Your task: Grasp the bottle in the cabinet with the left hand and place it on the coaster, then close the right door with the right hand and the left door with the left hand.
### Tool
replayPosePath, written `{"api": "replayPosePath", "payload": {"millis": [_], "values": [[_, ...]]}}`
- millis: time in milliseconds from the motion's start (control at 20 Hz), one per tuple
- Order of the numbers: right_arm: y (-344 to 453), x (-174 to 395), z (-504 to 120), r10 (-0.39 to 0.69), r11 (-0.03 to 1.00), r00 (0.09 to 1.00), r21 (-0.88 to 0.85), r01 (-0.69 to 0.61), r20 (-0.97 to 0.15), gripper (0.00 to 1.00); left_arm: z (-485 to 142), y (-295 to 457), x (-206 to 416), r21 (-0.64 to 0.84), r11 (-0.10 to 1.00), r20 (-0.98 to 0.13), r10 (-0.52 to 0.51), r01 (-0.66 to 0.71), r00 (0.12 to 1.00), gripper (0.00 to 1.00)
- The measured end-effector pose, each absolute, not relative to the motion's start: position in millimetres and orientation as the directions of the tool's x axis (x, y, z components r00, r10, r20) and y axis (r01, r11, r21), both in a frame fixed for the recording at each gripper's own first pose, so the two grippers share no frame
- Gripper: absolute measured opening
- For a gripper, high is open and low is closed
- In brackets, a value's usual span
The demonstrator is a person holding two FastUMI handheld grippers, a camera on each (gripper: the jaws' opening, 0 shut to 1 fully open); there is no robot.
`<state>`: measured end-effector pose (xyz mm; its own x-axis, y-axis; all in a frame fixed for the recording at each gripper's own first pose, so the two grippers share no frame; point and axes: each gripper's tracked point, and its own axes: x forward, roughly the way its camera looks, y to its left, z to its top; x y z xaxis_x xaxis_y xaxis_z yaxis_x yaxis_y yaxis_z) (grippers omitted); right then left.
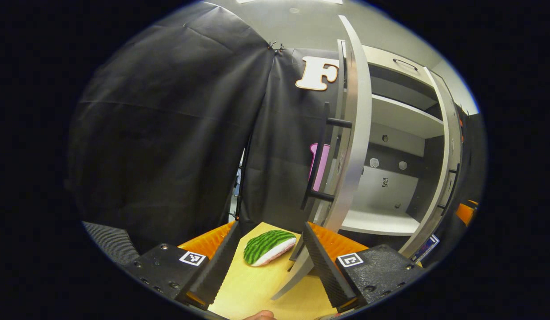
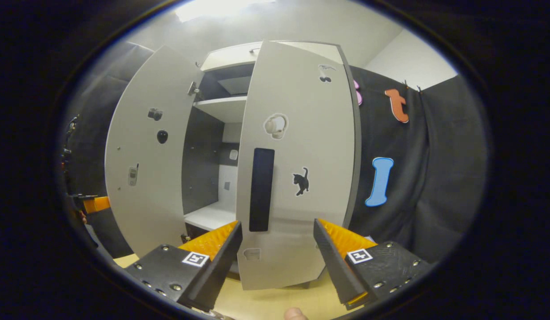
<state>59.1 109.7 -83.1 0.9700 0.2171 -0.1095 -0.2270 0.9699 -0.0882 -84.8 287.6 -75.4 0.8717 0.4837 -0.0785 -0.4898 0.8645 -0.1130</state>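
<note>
Left gripper (image 1: pixel 269 258) wide over the worktop (image 1: pixel 253 289), holding nothing; watermelon coaster (image 1: pixel 269 246) lying between its fingers, left door (image 1: pixel 352 133) edge-on just right. Right gripper (image 2: pixel 278 253) wide, empty, facing the right door (image 2: pixel 301 169), half open before the cabinet (image 2: pixel 217 109). Bottle's whereabouts: cannot tell.

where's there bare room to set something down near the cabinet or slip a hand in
Free: the yellow tabletop in front of the watermelon slice, between it and the left gripper; the cabinet's lower shelf between the two doors looks bare. Tighter: the gap beside the left door, and the right door half-swung across the opening just ahead of the right gripper.
</note>
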Motion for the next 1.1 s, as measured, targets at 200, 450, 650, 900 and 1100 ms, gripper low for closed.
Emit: {"api": "replayPosePath", "payload": {"millis": [200,450,650,900,1100], "values": [[109,60,-83,0.209,0.971,0.972,-0.092,-0.22,-0.11,0.97,-81,292,-81,-0.113,0.854,-0.101,0.499,-0.508,0.861,0.92],[107,62,-85,0.204,0.973,0.972,-0.082,-0.214,-0.118,0.97,-87,295,-79,-0.122,0.842,-0.124,0.513,-0.526,0.849,0.92],[104,68,-88,0.201,0.974,0.972,-0.082,-0.212,-0.123,0.97,-92,296,-78,-0.127,0.834,-0.14,0.521,-0.537,0.842,0.92],[103,73,-93,0.211,0.974,0.968,-0.058,-0.221,-0.134,0.97,-97,294,-76,-0.139,0.846,-0.155,0.494,-0.514,0.856,0.92],[102,72,-94,0.222,0.971,0.966,-0.057,-0.232,-0.135,0.97,-98,294,-74,-0.13,0.855,-0.162,0.481,-0.502,0.861,0.92]]}}
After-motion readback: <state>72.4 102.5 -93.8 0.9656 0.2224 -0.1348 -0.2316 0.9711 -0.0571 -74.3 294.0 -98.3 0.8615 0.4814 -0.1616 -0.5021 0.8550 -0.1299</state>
